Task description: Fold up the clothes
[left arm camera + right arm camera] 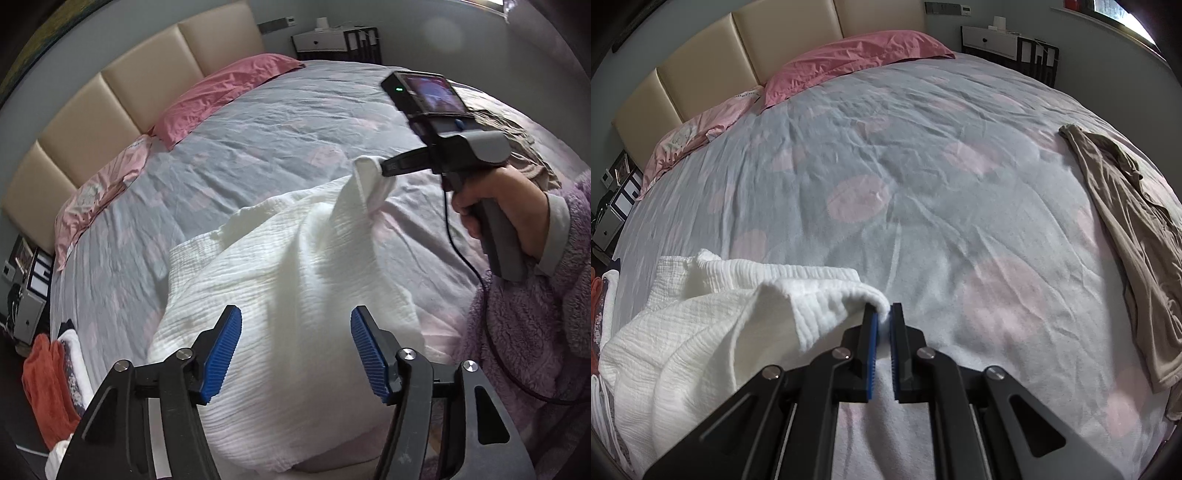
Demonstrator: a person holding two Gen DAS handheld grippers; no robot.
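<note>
A white crinkled garment (280,295) lies rumpled on the near part of the bed. My left gripper (295,350) hangs above it with its blue pads wide apart and nothing between them. My right gripper (882,321) is shut on one edge of the white garment (746,317) and holds that corner lifted off the cover. In the left wrist view the right gripper (384,173) shows at the right, held by a hand in a purple fleece sleeve, with the cloth pinched at its tip.
The bed cover (886,155) is grey with pale pink dots. Pink pillows (857,55) lie at the beige headboard. A brown garment (1126,221) lies at the right. An orange cloth and other clothes (48,376) are piled at the bed's left edge. A nightstand (997,40) stands behind.
</note>
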